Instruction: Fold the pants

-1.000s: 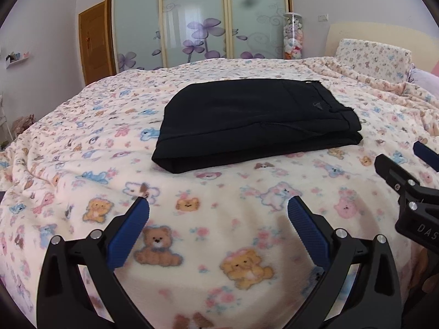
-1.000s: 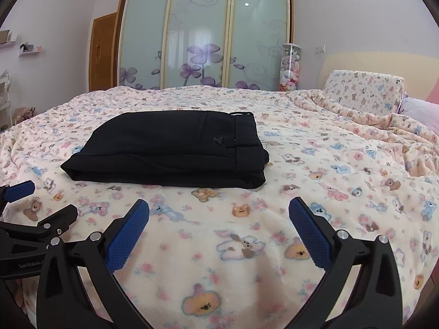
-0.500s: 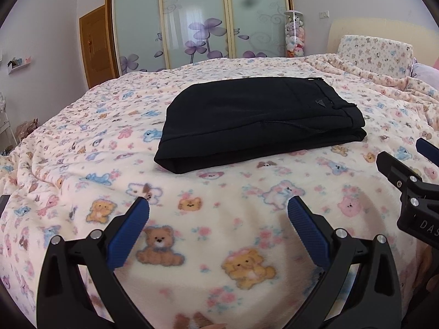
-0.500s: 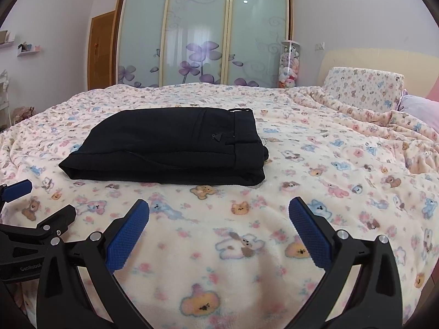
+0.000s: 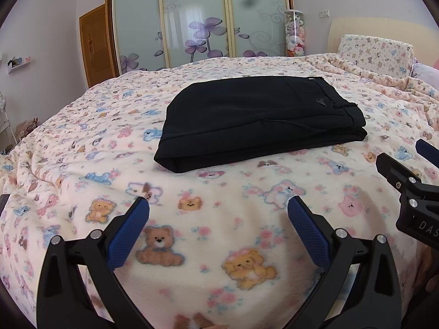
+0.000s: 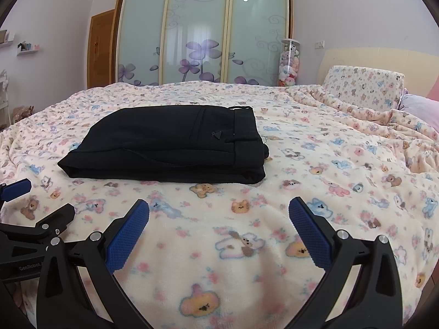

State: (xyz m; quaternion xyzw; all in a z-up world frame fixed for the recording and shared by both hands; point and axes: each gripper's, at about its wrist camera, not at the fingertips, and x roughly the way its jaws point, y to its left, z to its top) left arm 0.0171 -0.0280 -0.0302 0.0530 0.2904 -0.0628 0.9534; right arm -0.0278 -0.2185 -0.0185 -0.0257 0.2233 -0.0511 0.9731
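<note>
Nearest, the left gripper (image 5: pixel 218 219) is held wide open with nothing in it. The right gripper (image 6: pixel 219 220) is spread wide and empty too. Both are kept above the teddy-bear blanket (image 6: pixel 315 170). Farther back, the black pants (image 5: pixel 258 118) are laid folded flat on it. Behind, sliding doors (image 6: pixel 203 30) are seen.

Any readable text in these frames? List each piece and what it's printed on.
"DAS", cut off by the frame edge: on the right gripper body, left wrist view.
"GenRobot", then cut off: on the left gripper body, right wrist view.
Small triangular badge on the pants: no legible text.
Nothing else readable.
</note>
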